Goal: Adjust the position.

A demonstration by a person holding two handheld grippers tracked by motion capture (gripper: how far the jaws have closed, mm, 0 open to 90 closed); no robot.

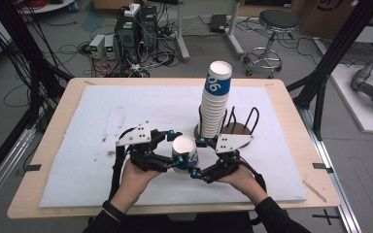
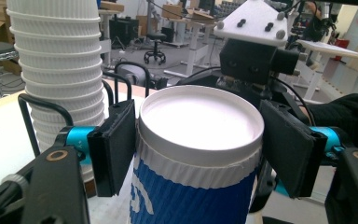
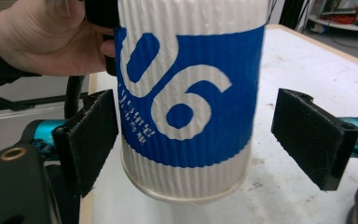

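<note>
While the left gripper (image 1: 175, 150) clamps the cup (image 1: 184, 152), the right gripper (image 1: 200, 158) gapes; the cup stack (image 1: 215, 99) stands just behind.

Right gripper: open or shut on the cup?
Open. In the right gripper view, one pad sits at the cup wall; the other stands clear.

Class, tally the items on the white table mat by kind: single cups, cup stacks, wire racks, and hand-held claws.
Single white-and-blue ribbed paper cup: 1
Tall stack of ribbed paper cups: 1
Black wire rack on round wooden base: 1
Black hand-held claws, left and right: 2
Total: 5
</note>
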